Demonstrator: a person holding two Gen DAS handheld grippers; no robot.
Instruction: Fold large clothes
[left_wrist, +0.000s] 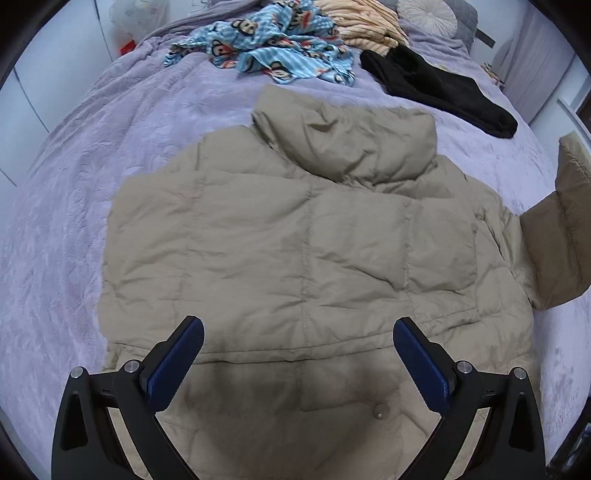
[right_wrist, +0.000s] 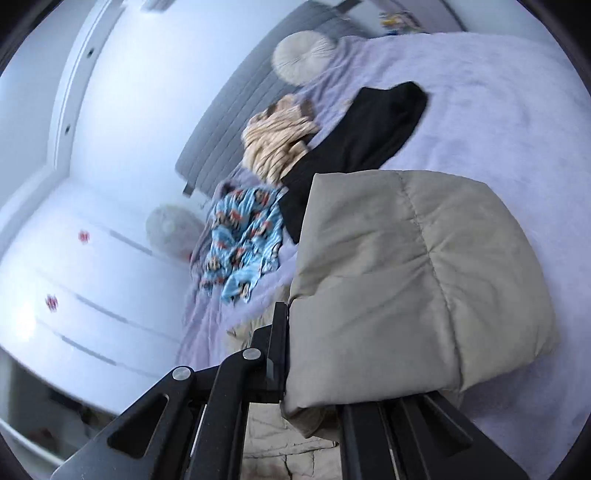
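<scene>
Our left gripper (left_wrist: 298, 345) hovers over the jacket (left_wrist: 295, 240), jaws spread wide, grasping nothing; our right gripper (right_wrist: 314, 354) clenches its sleeve (right_wrist: 406, 266).

jacket (left_wrist: 295, 240): khaki-beige, quilted
bedspread (left_wrist: 92, 166): lilac
pyjamas (left_wrist: 273, 48), beyond jaws: blue stripes, monkey faces
garment (left_wrist: 443, 88): black
pads (left_wrist: 173, 365): blue
blanket (right_wrist: 277, 144): cream stripes
</scene>
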